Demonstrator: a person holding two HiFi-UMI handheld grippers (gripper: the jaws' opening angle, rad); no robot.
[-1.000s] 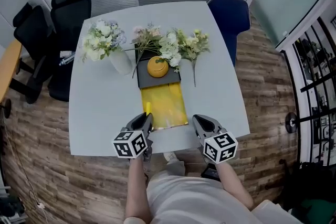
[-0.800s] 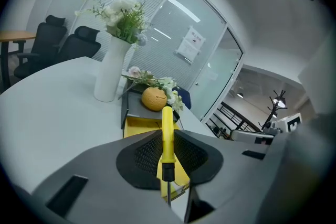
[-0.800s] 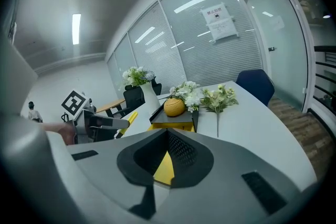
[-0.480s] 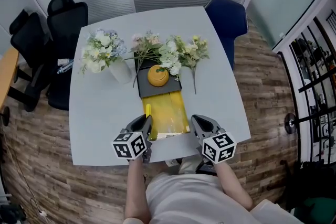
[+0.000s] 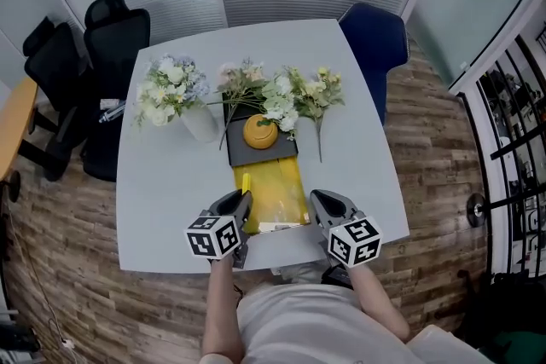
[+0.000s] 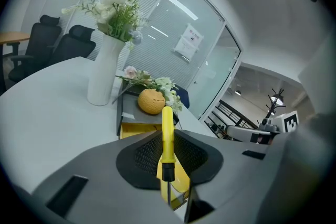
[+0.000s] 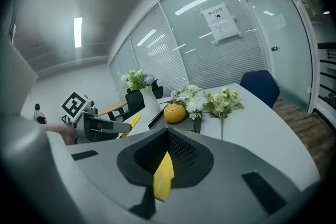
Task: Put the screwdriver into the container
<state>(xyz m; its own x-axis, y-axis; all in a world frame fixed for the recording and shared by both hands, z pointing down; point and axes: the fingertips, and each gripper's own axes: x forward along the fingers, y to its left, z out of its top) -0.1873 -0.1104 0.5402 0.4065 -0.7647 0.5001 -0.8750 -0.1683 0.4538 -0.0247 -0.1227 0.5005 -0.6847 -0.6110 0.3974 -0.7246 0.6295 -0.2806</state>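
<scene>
A yellow-handled screwdriver (image 6: 167,139) is clamped in my left gripper (image 6: 167,170), handle pointing forward and the metal shaft back toward the camera. In the head view the screwdriver (image 5: 245,184) sticks out over the left edge of the yellow container (image 5: 275,183), an open tray in front of a dark box (image 5: 247,154). My left gripper (image 5: 243,207) is at the container's front left. My right gripper (image 5: 316,205) is at its front right. In the right gripper view my right gripper (image 7: 164,176) is shut on a yellow edge (image 7: 164,173), apparently the container's rim.
An orange pumpkin-shaped object (image 5: 258,131) sits on the dark box. Loose flowers (image 5: 290,94) lie behind it, and a white vase (image 5: 198,120) of flowers stands to the left. The table's near edge (image 5: 281,247) is under my grippers. Office chairs (image 5: 81,72) and a blue chair (image 5: 373,38) surround the table.
Both grippers have edged forward over the front of the yellow container, and the screwdriver has gone with the left one. The head view has shifted slightly.
</scene>
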